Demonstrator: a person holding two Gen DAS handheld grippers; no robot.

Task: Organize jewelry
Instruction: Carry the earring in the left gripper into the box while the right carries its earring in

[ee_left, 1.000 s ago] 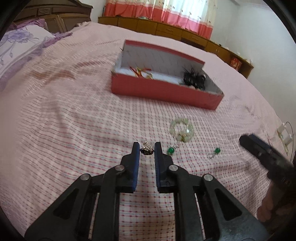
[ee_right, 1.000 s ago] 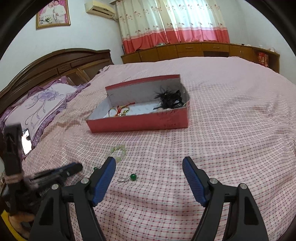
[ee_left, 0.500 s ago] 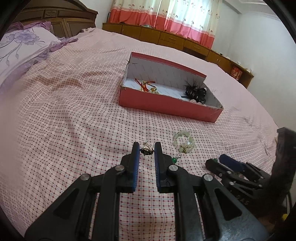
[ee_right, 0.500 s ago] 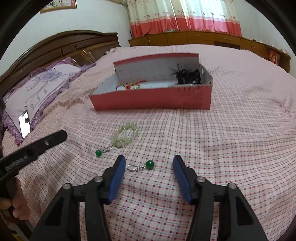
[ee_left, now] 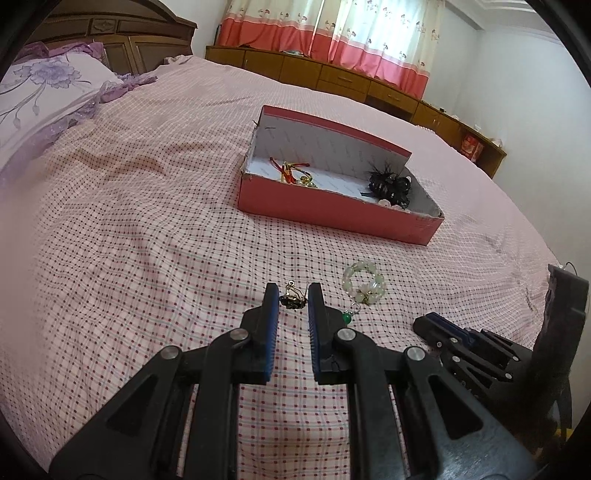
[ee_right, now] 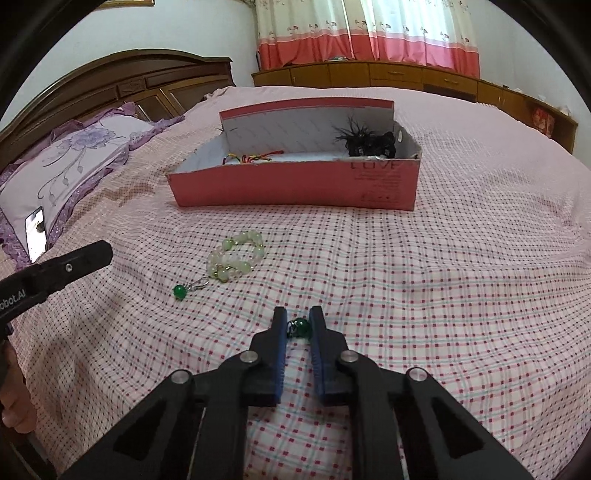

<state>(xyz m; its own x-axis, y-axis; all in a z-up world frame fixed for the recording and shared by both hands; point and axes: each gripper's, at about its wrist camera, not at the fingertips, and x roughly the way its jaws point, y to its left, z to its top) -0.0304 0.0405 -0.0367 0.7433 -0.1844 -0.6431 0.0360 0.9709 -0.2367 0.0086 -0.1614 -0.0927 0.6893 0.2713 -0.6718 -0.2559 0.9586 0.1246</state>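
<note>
Gripping a dark earring, the left tool is clenched; the right tool pinches a green earring. Next, both probably must go to the red box.

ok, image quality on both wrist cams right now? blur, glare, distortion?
Left wrist: sharp at the left gripper and red box; left edge smeared; fisheye bends the bed. Right wrist: sharp throughout; bright curtains, no glare; dark vignette in both.
</note>
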